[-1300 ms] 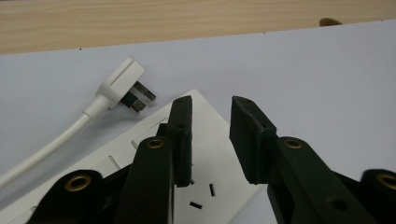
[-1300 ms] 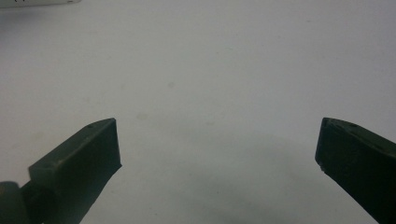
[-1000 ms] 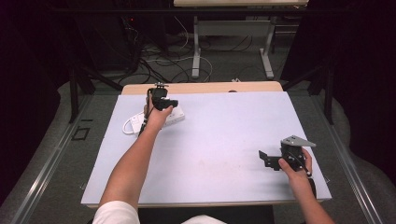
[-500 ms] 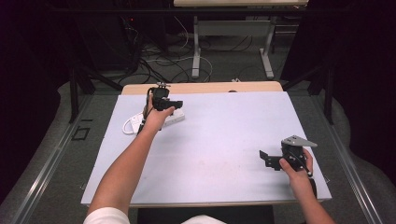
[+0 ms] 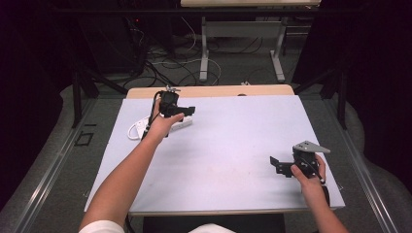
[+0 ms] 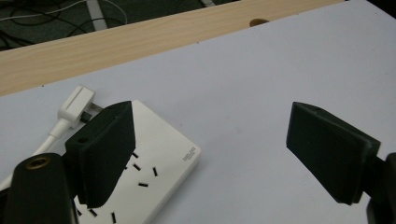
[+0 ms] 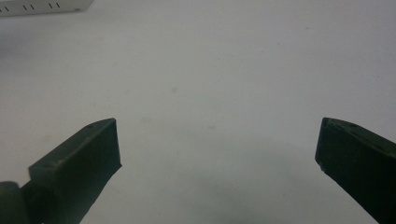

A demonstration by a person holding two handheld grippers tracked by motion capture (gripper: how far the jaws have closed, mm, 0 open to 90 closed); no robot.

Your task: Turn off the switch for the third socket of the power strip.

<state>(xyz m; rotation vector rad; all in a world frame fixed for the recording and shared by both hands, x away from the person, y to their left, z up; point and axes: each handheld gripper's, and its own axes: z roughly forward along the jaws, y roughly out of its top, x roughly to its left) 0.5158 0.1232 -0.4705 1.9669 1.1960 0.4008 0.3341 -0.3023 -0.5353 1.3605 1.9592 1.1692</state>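
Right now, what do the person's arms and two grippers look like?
Both grippers are black with flat, blocky fingers. The right gripper carries a grey three-cornered plate on top; a black cable trails from the left gripper. Forearms are bare, with white short sleeves.

light: bright table [image 5: 233, 145], dark surround; shadows: soft; focus: near jaws blurred

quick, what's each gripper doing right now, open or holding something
Left gripper: jaws just opened wide, holding nothing, above the white power strip.
Right gripper: jaws open, holding nothing, over the table.
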